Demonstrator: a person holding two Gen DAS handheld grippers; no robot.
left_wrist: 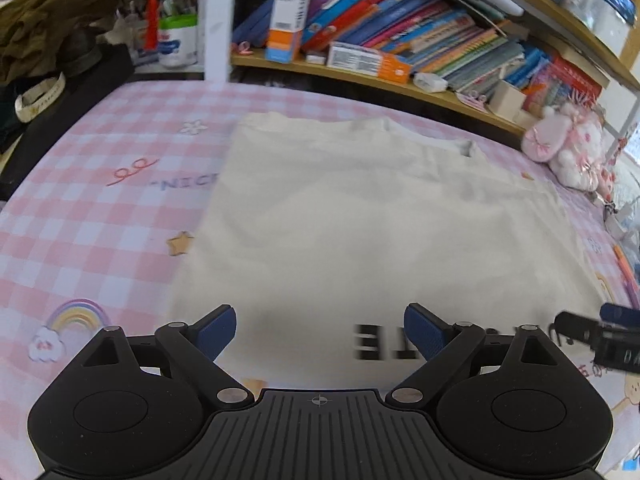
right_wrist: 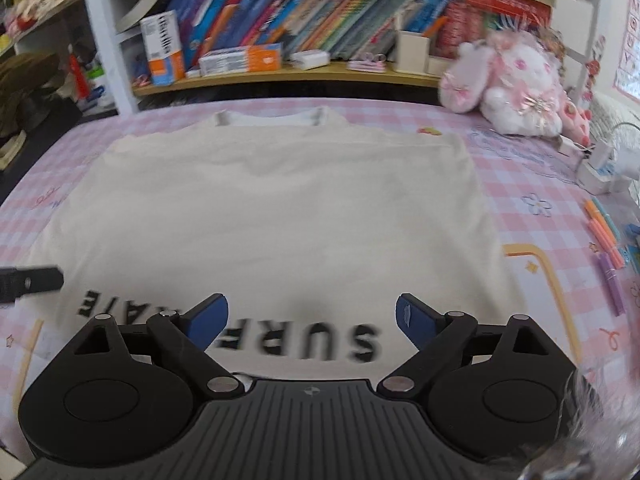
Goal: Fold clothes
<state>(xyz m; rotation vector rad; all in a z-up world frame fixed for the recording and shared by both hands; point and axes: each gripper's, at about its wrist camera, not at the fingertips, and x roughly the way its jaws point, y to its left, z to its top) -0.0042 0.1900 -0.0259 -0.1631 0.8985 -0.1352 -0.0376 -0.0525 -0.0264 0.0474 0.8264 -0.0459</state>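
Observation:
A cream T-shirt [left_wrist: 360, 216] [right_wrist: 272, 216] lies flat on the pink checked bedsheet [left_wrist: 88, 208], collar toward the shelf, black letters along its near edge. Its sides look folded in, so it forms a rectangle. My left gripper [left_wrist: 320, 332] hovers open over the near left part of the shirt with nothing between its blue pads [left_wrist: 218, 330]. My right gripper [right_wrist: 312, 318] hovers open over the lettering at the near edge, also with nothing in it. Each gripper shows at the other view's edge: the right one [left_wrist: 600, 334] and the left one [right_wrist: 28, 282].
A low shelf of books [right_wrist: 304, 20] runs behind the bed. A pink plush toy [right_wrist: 516, 84] sits at the back right. Coloured pens [right_wrist: 604, 236] and a white power strip [right_wrist: 600, 168] lie on the right. Dark clothes and a bag [left_wrist: 44, 64] pile up at the back left.

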